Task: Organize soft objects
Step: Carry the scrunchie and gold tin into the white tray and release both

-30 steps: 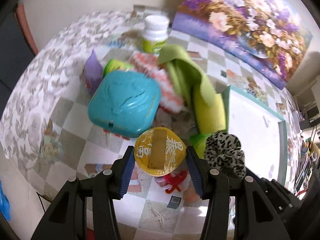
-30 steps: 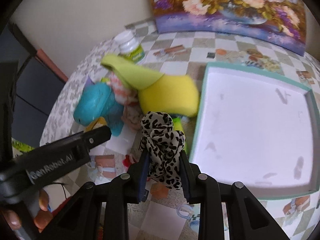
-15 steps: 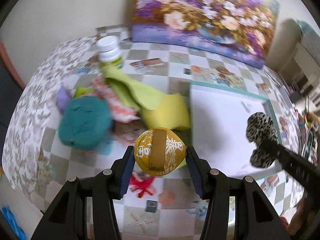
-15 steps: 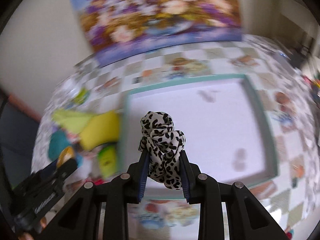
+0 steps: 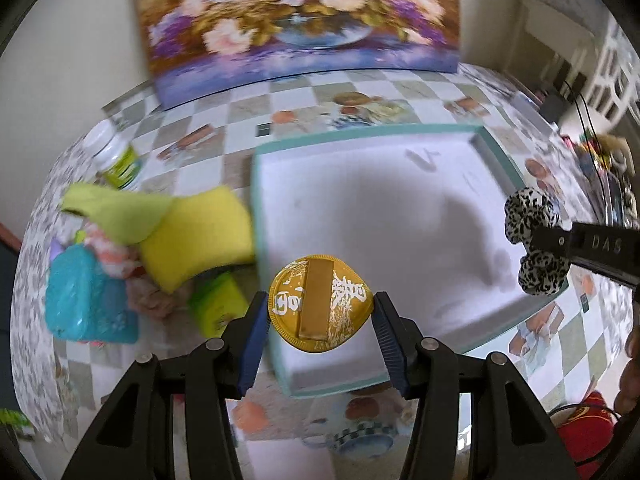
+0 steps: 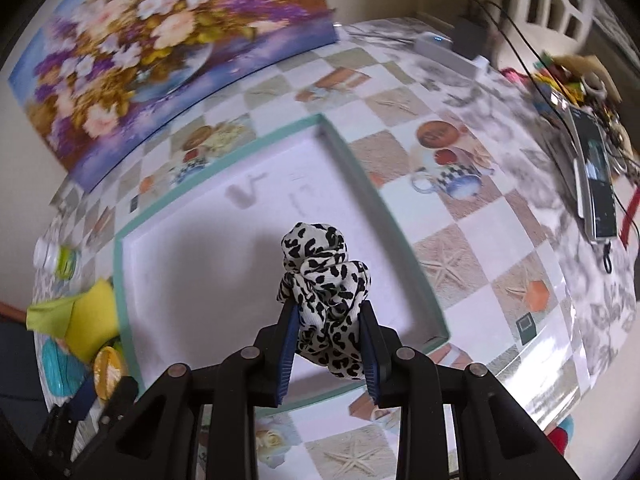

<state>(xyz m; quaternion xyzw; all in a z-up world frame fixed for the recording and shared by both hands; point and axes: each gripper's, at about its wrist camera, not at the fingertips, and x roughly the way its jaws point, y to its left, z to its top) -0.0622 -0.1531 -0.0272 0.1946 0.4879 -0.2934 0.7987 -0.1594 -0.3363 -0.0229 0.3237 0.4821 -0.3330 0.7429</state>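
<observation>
The tray lies right of the sponge, before the painting.

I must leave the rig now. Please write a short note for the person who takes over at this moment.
Left gripper: shut on the gold pouch, over the tray's near edge.
Right gripper: shut on the leopard scrunchie, over the tray.
Tray holds nothing yet.
Left: release both in the tray, then the yellow sponge, green cloth and other soft things from the pile beside the tray.

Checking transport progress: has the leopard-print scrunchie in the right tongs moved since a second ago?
Yes. The scrunchie has travelled from beside the yellow sponge rightward over the teal-rimmed tray, toward its right rim.
</observation>
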